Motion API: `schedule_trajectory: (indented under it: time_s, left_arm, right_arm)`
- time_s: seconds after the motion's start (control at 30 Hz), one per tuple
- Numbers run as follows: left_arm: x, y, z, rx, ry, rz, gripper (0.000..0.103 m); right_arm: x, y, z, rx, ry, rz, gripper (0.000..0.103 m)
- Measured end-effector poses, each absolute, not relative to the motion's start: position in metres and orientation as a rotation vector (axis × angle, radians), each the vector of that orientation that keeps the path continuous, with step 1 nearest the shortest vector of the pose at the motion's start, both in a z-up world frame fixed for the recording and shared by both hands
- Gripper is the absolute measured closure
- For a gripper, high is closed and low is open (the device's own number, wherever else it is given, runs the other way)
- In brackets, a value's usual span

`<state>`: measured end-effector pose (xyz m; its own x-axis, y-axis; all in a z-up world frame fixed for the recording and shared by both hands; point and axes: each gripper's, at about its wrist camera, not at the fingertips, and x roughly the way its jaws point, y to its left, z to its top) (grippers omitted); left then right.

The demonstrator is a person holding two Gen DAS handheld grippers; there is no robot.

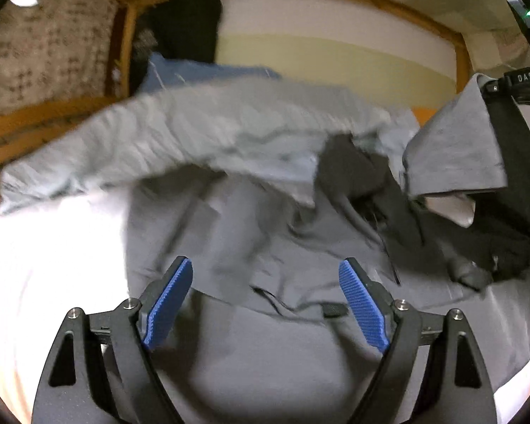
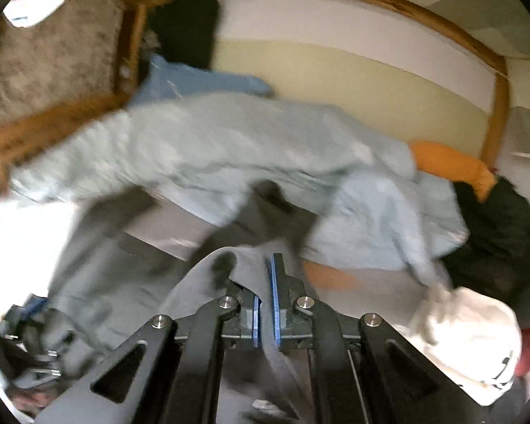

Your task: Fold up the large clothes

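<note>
Pinching a fold of the dark grey garment (image 2: 208,282), your right gripper (image 2: 265,293) has its blue pads closed almost together, with the cloth running between them and draping over the left finger. In the left wrist view that same grip shows at the upper right edge, a corner of grey cloth (image 1: 452,145) lifted off the bed. Your left gripper (image 1: 266,300) stands wide apart, its blue pads (image 1: 169,304) on either side of the grey garment's body (image 1: 265,346) below, and no cloth sits between them; whether the tips touch the fabric you cannot tell through the blur. The garment lies spread on the white bed surface (image 1: 53,247), just in front of you. Behind it a pale grey-green garment (image 1: 201,134) lies crumpled across the bed, with a light blue piece (image 1: 201,70) beyond it and a black one (image 1: 187,24) against the wooden frame (image 1: 388,0). To the right you have an orange cloth (image 2: 448,166), a dark garment (image 2: 501,233) and a white item (image 2: 477,339).
</note>
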<state>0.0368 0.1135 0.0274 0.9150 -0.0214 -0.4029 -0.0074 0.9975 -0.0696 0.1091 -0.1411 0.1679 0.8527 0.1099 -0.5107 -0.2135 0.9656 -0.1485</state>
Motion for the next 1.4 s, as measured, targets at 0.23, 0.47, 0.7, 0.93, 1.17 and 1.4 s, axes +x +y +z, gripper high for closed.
schedule_trajectory:
  time_s: [0.23, 0.47, 0.7, 0.93, 1.17, 1.4]
  left_arm:
    - [0.024, 0.126, 0.036, 0.0, 0.406, 0.014, 0.009]
    - [0.02, 0.116, 0.035, -0.031, 0.453, -0.106, 0.009]
    - [-0.002, 0.029, 0.015, 0.199, 0.453, -0.164, 0.009]
    - [0.027, -0.04, -0.002, 0.48, 0.523, -0.122, 0.011]
    - [0.069, -0.028, 0.013, 0.521, 0.54, -0.064, 0.086]
    - [0.076, -0.006, 0.094, 0.444, 0.362, -0.064, 0.088]
  right_arm:
    - [0.097, -0.1, 0.102, -0.31, 0.732, 0.247, 0.096]
    - [0.031, -0.111, -0.005, -0.374, 0.914, 0.293, 0.091]
    - [-0.007, -0.164, 0.012, -0.246, 0.839, 0.247, 0.075]
    - [-0.045, -0.199, 0.036, -0.277, 0.581, 0.046, 0.032]
    - [-0.04, -0.232, 0.029, -0.206, 0.74, 0.326, 0.041]
    - [0.041, -0.243, 0.0, -0.018, 0.949, 0.299, 0.079]
